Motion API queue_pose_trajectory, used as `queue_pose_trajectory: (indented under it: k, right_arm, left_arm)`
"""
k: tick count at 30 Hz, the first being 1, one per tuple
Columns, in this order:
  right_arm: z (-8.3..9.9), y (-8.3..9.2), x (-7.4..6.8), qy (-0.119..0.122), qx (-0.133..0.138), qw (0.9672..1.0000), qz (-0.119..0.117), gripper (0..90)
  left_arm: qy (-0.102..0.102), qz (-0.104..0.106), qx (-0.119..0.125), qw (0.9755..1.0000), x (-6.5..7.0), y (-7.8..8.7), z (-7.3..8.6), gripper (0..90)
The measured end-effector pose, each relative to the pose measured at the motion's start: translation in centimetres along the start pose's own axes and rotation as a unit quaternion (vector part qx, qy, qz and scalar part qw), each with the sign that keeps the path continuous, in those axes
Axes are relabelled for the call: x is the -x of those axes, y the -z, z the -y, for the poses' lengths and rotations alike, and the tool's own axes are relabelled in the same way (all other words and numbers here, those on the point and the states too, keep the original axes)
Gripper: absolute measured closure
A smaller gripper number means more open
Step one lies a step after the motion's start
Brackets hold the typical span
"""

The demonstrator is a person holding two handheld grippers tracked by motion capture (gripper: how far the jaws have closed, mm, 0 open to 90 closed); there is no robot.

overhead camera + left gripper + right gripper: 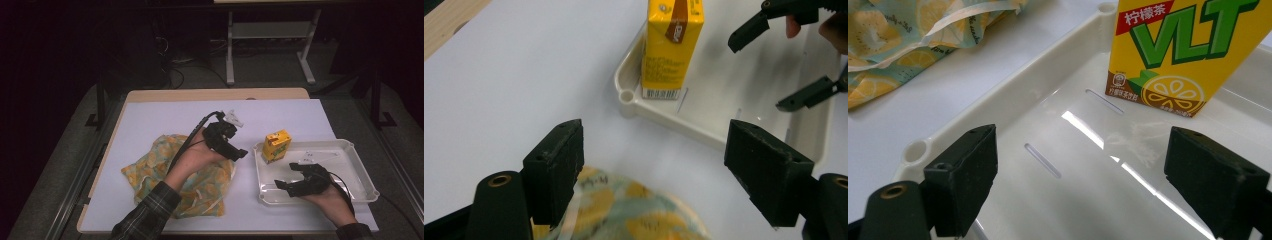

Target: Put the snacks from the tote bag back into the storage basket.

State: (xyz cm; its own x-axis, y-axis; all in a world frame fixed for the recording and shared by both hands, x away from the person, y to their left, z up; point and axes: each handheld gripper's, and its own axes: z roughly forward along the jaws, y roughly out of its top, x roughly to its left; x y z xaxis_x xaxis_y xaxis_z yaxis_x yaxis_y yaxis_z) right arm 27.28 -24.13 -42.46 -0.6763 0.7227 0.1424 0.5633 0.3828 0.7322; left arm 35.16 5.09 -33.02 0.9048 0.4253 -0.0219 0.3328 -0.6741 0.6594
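carton [276, 145] upright in tray [350, 172] far-left corner, long axis vertical | right gripper [295, 186] jaws apart, empty, over tray, carton just ahead: we judge it nearer | left gripper [235, 150] jaws apart, empty, above lemon-print cloth [150, 167], carton ahead-right

dim room, grey floor [45, 190]

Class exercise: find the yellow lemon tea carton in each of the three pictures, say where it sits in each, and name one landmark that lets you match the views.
High view: the lemon tea carton stands right of centre, in the white tray's far-left corner.
Left gripper view: the carton is at top centre, upright in the tray's corner.
Right gripper view: the carton is at upper right, standing in the tray.
Shared landmark: the lemon-print cloth beside the tray.
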Motion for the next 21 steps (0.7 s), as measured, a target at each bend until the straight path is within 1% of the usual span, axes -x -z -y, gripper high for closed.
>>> queue_pose_trajectory:
  k: [1, 3, 4, 5, 6, 7, 8, 9, 10, 11, 13, 14, 15, 19, 20, 21]
  right_arm:
    - [0.0, 0.0, 0.0, 0.000, 0.000, 1.0000, 0.000, 13.8]
    - [0.0, 0.0, 0.0, 0.002, 0.000, 1.0000, 0.001, 13.8]
    - [0.0, 0.0, 0.0, 0.000, 0.001, 1.0000, 0.001, 13.8]
    - [0.0, 0.0, 0.0, 0.000, 0.001, 1.0000, 0.001, 13.8]
    - [0.0, -0.1, 0.0, 0.000, 0.001, 1.0000, 0.001, 13.8]
    - [0.0, -0.1, 0.0, 0.001, 0.000, 1.0000, 0.001, 13.8]
    - [0.0, -0.1, 0.1, 0.001, 0.000, 1.0000, 0.002, 13.8]
    - [0.0, -0.1, 0.0, -0.001, 0.000, 1.0000, 0.002, 13.8]
    - [0.0, -0.1, 0.0, -0.002, -0.001, 1.0000, 0.002, 13.8]
    - [0.0, -0.1, 0.0, -0.002, -0.001, 1.0000, 0.002, 13.8]
    - [0.0, -0.1, 0.0, -0.001, -0.002, 1.0000, 0.003, 13.8]
    - [0.0, -0.1, 0.0, -0.001, -0.002, 1.0000, 0.004, 13.8]
    - [0.0, -0.1, 0.0, -0.001, -0.002, 1.0000, 0.004, 13.8]
    - [0.0, -0.1, 0.0, -0.003, -0.002, 1.0000, 0.004, 13.8]
    - [0.0, -0.1, 0.0, -0.003, -0.002, 1.0000, 0.005, 13.8]
    - [0.0, -0.1, 0.0, -0.003, -0.002, 1.0000, 0.005, 13.8]
  left_arm:
    - [0.000, 0.000, 0.000, 1.0000, 0.0, 0.0, 0.0, 23.8]
    - [0.007, -0.006, 0.004, 0.9999, -0.2, 0.6, 0.8, 23.8]
    - [0.010, -0.012, 0.007, 0.9999, -0.5, 1.3, 1.6, 23.9]
    - [0.010, -0.012, 0.007, 0.9999, -0.5, 1.3, 1.6, 23.9]
    - [0.015, -0.015, 0.008, 0.9997, -0.9, 2.1, 2.4, 24.0]
    - [0.018, -0.018, 0.012, 0.9996, -1.0, 2.4, 2.8, 24.0]
    - [0.018, -0.018, 0.012, 0.9996, -1.0, 2.4, 2.8, 24.1]
    - [0.021, -0.019, 0.013, 0.9995, -1.1, 2.8, 3.2, 24.1]
    - [0.019, -0.024, 0.014, 0.9994, -1.4, 3.4, 3.9, 24.1]
    - [0.019, -0.024, 0.014, 0.9994, -1.4, 3.4, 3.9, 24.1]
    - [0.019, -0.027, 0.017, 0.9993, -1.6, 3.9, 4.7, 24.1]
    - [0.022, -0.030, 0.022, 0.9991, -1.7, 4.4, 5.5, 24.5]
    - [0.022, -0.030, 0.022, 0.9991, -1.7, 4.4, 5.5, 24.5]
    - [0.021, -0.037, 0.025, 0.9988, -1.9, 5.4, 7.0, 24.5]
    - [0.022, -0.042, 0.028, 0.9985, -1.9, 5.8, 7.7, 24.6]
    - [0.022, -0.042, 0.028, 0.9985, -1.9, 5.8, 7.7, 24.6]
